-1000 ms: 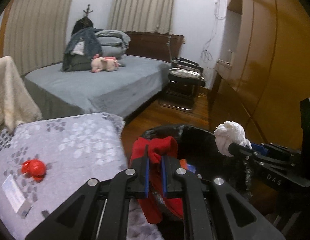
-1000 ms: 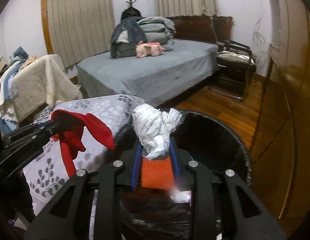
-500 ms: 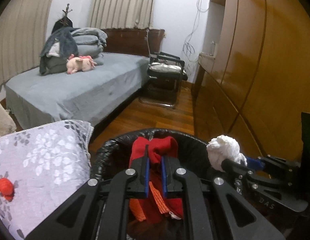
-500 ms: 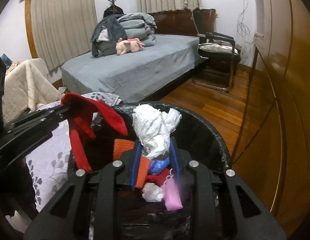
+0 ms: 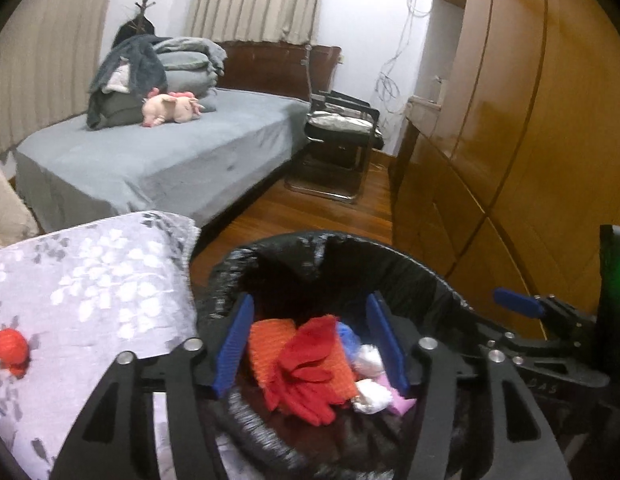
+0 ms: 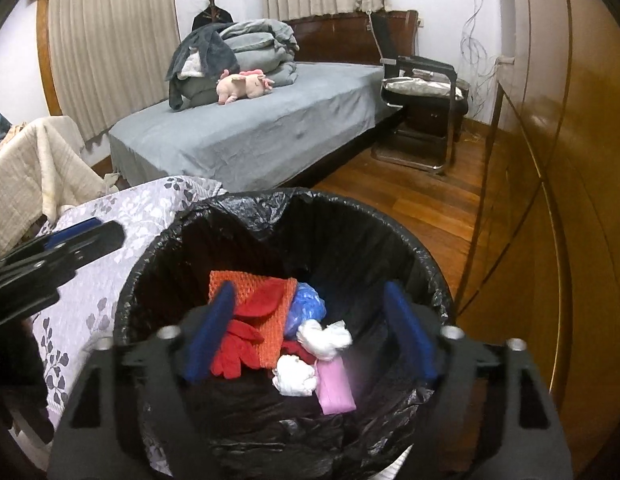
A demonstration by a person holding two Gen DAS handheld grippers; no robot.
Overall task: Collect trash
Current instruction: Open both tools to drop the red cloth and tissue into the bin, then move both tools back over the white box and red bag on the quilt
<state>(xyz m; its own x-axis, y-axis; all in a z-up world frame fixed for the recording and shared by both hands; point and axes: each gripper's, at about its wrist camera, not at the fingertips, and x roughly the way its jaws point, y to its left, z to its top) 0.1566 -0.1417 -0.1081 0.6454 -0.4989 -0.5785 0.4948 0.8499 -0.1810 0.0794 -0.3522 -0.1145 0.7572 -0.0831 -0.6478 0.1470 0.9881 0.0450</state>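
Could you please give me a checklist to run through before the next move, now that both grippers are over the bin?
1. Left hand-held gripper empty, jaws having just opened: ok.
2. Right hand-held gripper empty, jaws having just opened: ok.
3. Red glove in the bin: ok.
4. White tissue wad in the bin: ok.
5. Bin liner over the rim: ok.
6. Table cover free of trash: not ok, a red item lies there.
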